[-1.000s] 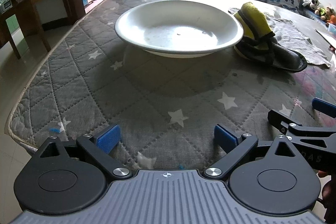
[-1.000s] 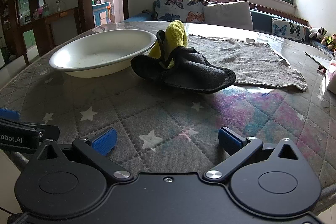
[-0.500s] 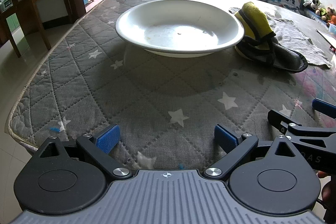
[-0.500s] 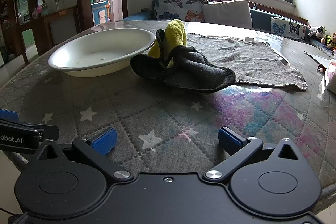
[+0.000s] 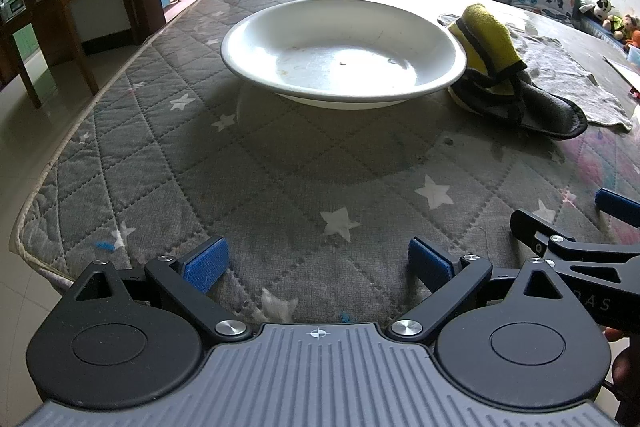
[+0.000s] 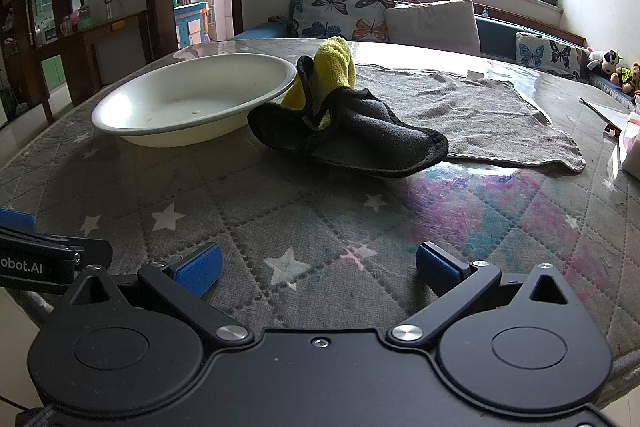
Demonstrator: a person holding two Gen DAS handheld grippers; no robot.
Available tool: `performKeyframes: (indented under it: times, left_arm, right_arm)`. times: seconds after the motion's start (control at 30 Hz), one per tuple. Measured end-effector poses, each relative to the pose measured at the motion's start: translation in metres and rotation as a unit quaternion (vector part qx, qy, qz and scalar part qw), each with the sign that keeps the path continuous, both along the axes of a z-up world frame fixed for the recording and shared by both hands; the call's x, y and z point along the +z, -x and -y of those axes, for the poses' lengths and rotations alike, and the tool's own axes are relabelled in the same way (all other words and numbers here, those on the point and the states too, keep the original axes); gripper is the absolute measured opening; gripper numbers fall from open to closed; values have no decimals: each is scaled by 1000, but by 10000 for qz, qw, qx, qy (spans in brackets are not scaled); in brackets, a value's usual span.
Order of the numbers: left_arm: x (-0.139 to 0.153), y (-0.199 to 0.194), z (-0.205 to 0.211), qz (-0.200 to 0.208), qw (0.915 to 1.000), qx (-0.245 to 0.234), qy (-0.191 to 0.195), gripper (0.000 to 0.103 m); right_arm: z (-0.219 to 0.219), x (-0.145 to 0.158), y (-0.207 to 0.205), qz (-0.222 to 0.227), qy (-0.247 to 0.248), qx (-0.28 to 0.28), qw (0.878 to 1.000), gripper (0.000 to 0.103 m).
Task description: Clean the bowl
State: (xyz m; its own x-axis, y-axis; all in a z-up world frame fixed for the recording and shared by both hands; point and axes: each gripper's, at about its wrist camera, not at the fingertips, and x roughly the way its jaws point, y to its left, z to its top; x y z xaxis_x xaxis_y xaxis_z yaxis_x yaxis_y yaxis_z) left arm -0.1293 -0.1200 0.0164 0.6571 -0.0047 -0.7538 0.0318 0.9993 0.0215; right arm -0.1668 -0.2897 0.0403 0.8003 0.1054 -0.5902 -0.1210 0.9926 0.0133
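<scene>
- Blue-padded fingers of the left gripper (image 5: 318, 261) are spread wide with nothing between them, low over the near edge of the table (image 5: 280, 155).
- Just to its right, the right gripper (image 6: 318, 269) is likewise wide apart and empty, at the same near edge.
- Grey quilted cover with white stars, under a clear glossy sheet, lies between both grippers and the bowl (image 5: 342, 53); this stretch is bare.
- White, shallow and broad, the bowl sits upright near the middle of the table, ahead of the left gripper. Small specks and droplets dot its floor.
- It looks rigid, glazed and slick, probably breakable, and may slide on the glossy sheet. The thin flared rim on the near-left side seems the best place to pinch and steady it.
- Touching the bowl's right rim is a crumpled cloth (image 6: 344, 119), yellow inside, dark outside. It looks soft and light; the raised yellow fold is an easy place to grip.
- Beyond the cloth, further right of the bowl, a flat grey towel (image 6: 472, 111) is spread out.
- Left of the bowl the table curves off to open floor, so there is little margin on that side.
- Nothing blocks a straight approach to the bowl or the cloth.
</scene>
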Motion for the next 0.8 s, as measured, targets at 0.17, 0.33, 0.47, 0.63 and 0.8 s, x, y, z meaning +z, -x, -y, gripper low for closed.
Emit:
performKeyframes:
  times: [0.17, 0.33, 0.47, 0.63, 0.8]
  left_arm:
    - [0, -1, 0, -7, 10000, 2, 3, 98]
    - [1, 0, -1, -3, 10000, 3, 3, 98]
    - [1, 1, 1, -5, 10000, 6, 4, 98]
    - [1, 1, 0, -9, 10000, 7, 2, 98]
    - [0, 0, 0, -8, 10000, 19, -13, 98]
  right_arm:
    - [0, 0, 0, 2, 0, 1, 10000, 103]
    - [0, -1, 1, 6, 1, -1, 10000, 103]
    - [0, -1, 1, 7, 0, -3, 10000, 103]
    - [0, -1, 1, 12, 1, -2, 10000, 103]
    - [0, -1, 1, 14, -1, -3, 10000, 103]
